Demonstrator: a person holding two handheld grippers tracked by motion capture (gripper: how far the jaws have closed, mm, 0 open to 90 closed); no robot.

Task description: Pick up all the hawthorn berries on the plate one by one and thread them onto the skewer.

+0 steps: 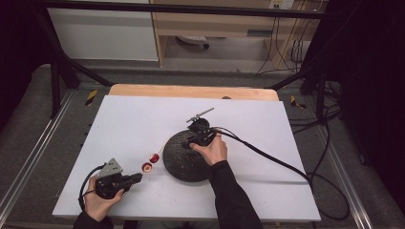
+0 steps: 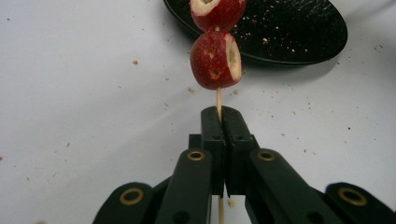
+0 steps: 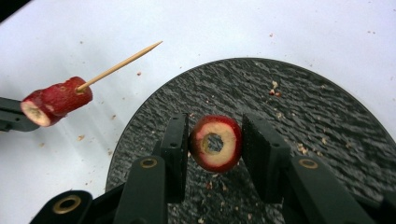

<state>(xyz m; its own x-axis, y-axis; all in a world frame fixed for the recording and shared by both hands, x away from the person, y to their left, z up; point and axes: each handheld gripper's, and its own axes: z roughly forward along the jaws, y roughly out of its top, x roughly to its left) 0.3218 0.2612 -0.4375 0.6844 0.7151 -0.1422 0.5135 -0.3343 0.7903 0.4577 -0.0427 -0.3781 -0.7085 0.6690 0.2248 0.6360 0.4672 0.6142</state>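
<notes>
The cored red fruit piece (image 3: pixel 215 143) sits at the centre of the right gripper view, pinched between the right gripper (image 3: pixel 215 154) fingers above the black plate (image 3: pixel 327 107), hole outward for threading. At left, the left gripper (image 2: pixel 220 122) fingers clamp the skewer (image 3: pixel 119 65), tip free, two pieces (image 2: pixel 215 59) already on.

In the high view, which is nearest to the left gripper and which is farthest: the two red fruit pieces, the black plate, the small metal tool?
1. Two red fruit pieces, on the skewer just beyond its jaws.
2. Black plate, further right, mid-table.
3. Small metal tool, farthest, behind the plate.
</notes>
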